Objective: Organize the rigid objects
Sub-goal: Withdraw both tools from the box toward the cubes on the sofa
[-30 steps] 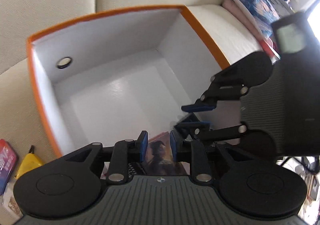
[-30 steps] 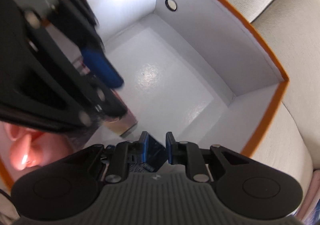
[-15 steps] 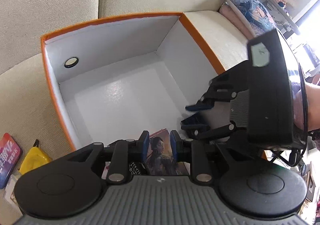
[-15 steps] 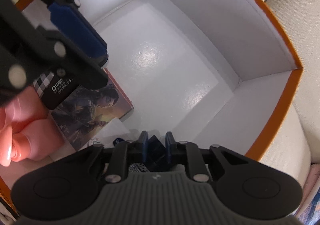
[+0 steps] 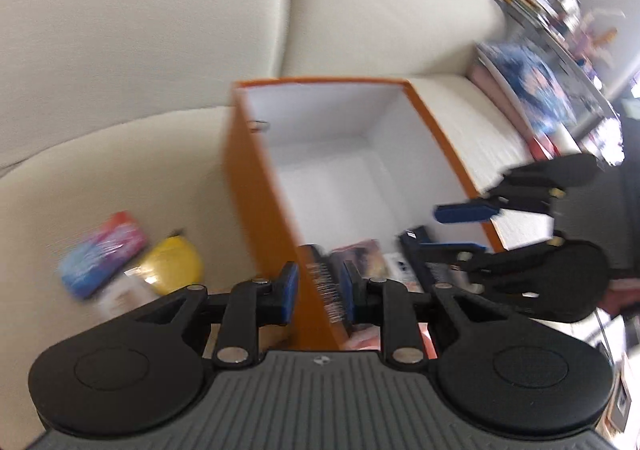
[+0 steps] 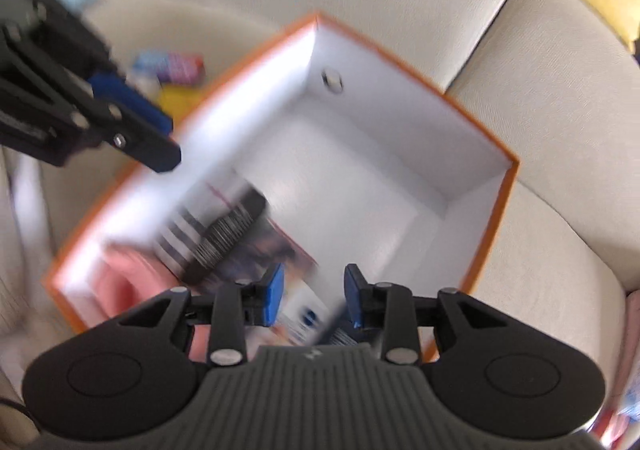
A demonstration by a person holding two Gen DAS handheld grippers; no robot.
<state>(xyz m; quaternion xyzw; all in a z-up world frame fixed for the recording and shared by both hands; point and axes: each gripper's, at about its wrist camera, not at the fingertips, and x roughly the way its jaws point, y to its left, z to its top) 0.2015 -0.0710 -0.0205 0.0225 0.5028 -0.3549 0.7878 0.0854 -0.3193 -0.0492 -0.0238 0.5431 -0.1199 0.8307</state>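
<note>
Orange box [image 6: 492, 218] with white lining sits on a beige sofa [image 5: 140, 50]. Several flat packs [image 6: 240, 234] lie in its near end, blurred; the far end is bare. Right gripper [image 6: 314, 300] is above the packs, jaws opening with nothing clamped. Left gripper [image 5: 318, 296] is over the box's left wall, blue pads a little apart, nothing gripped. A yellow item [image 5: 170, 264] and a pink-blue pack [image 5: 100, 252] lie on the sofa outside the box.

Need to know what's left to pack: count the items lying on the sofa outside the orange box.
2: a yellow item and a pink-and-blue packet, side by side beside the orange box. More may be hidden.
</note>
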